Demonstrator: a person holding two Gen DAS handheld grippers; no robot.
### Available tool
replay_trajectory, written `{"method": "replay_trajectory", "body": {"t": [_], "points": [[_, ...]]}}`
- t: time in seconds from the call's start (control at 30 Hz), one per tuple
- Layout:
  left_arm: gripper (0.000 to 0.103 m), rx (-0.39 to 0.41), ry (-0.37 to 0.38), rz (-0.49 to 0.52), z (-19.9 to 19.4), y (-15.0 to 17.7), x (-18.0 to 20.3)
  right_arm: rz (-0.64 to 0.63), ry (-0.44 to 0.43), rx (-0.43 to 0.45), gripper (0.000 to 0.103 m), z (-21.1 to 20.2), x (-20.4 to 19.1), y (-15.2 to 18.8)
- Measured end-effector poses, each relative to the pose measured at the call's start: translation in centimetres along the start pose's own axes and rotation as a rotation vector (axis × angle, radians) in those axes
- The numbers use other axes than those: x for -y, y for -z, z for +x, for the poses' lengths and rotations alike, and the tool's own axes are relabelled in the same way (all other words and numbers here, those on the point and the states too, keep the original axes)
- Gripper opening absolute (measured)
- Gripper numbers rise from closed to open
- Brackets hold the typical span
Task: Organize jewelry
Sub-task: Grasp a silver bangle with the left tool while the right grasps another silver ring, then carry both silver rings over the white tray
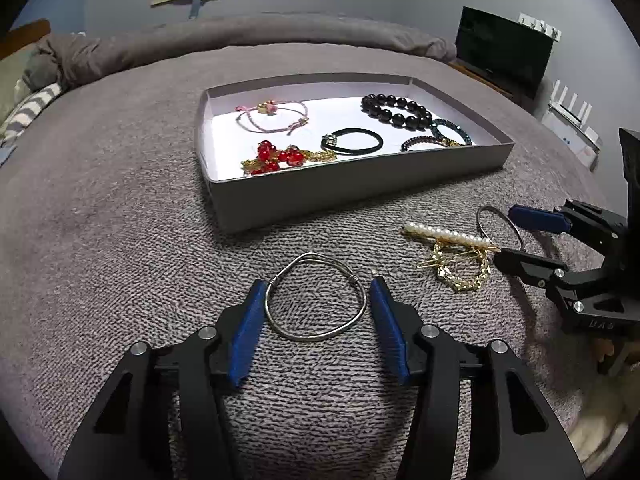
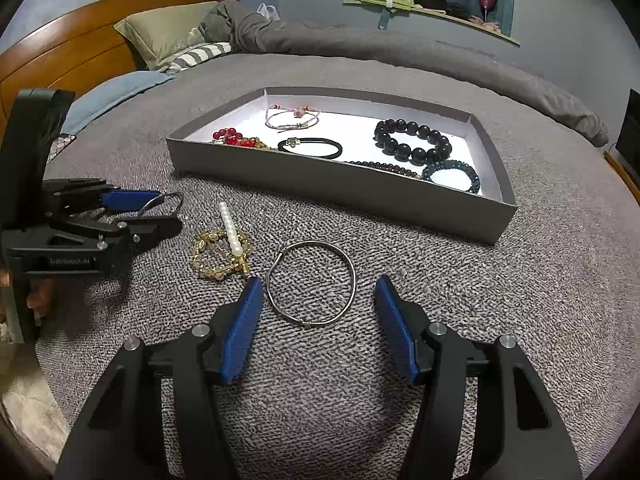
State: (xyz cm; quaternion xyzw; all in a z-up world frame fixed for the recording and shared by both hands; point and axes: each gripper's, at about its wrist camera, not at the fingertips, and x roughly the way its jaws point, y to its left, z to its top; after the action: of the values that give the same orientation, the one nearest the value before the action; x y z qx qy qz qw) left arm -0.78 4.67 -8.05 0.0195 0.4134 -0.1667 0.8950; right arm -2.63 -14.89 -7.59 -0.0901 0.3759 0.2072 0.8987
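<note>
Grey tray [image 1: 360,192] with white floor, red beads [image 1: 280,156], black bracelet [image 1: 396,110], grey knit blanket [image 1: 120,220].

Bed [image 1: 120,208], grey knit cover: carries tray [image 1: 352,184], two silver bangles [image 1: 316,304] [image 2: 311,283], pearl clip [image 1: 448,235] atop gold chain [image 1: 466,276].

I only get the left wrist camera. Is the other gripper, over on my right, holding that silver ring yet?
Observer: No. Its own camera shows the right gripper open, with the bangle lying flat on the blanket, not squeezed.
Child: Is the ring broken? I only see a bit of it.
Observer: It is a whole circle, with a small wire wrap on the side nearest the gripper.
Child: And the blue bracelet, half hidden by the box wall?
Observer: The blue bracelet is a full loop, in a corner of the box.
</note>
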Motion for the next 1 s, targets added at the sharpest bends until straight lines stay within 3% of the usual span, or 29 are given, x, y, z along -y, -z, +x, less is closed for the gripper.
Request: {"method": "replay_trajectory", "body": {"t": [0.13,0.23,0.4,0.6,1.0], "points": [[0.056,0.008,-0.043,0.044,-0.1,0.1,0.7,0.008,-0.023,0.0,0.047,0.0,0.0,0.0],[0.062,0.015,-0.068,0.056,-0.1,0.0,0.8,0.006,-0.019,-0.002,0.047,0.1,-0.1,0.1],[0.063,0.024,-0.068,0.055,-0.2,-0.1,0.6,0.031,-0.03,-0.002,0.047,0.1,0.1,0.2],[0.051,0.024,-0.064,0.084,-0.1,-0.1,1.2,0.034,-0.029,-0.005,0.048,0.2,0.1,0.0],[0.051,0.053,-0.061,0.075,-1.0,-0.4,1.1,0.04,-0.001,0.016,0.047,-0.7,0.6,-0.2]]}}
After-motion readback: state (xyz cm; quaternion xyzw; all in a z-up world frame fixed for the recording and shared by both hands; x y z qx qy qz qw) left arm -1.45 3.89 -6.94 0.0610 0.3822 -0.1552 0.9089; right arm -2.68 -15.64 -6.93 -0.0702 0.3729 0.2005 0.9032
